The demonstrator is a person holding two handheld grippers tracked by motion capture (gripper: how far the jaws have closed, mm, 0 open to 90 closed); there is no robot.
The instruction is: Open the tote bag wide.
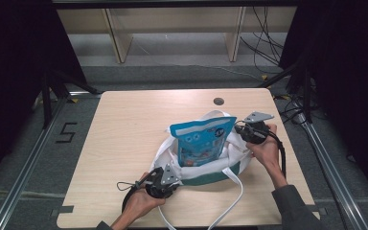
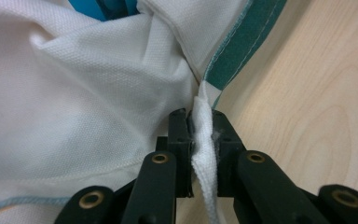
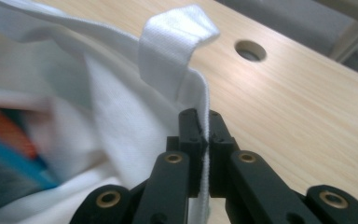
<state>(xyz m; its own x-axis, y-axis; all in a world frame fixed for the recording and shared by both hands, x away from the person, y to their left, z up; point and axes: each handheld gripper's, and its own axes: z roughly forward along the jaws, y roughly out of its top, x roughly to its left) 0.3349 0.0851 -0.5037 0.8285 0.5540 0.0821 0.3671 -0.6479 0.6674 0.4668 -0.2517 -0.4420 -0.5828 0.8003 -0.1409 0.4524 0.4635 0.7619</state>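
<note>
Fingers of both grippers, left point(image 2: 200, 154) and right point(image 3: 204, 156), pinch the bag point(image 1: 172, 153) rim between them; pull evenly apart, keeping the pouch point(image 1: 202, 142) upright inside.

A white fabric tote bag point(image 1: 206, 165) with a dark green band along its base sits open on the wooden table point(image 1: 124, 139), right of centre and nearer the front edge than the back. Its rim is spread wide, pinched at the front-left and the right. One white strap point(image 1: 230, 201) trails from it toward the front edge; another loops up at the back rim. A blue snack pouch point(image 1: 202, 140) with a cartoon print stands upright inside, its top well above the rim.
</note>
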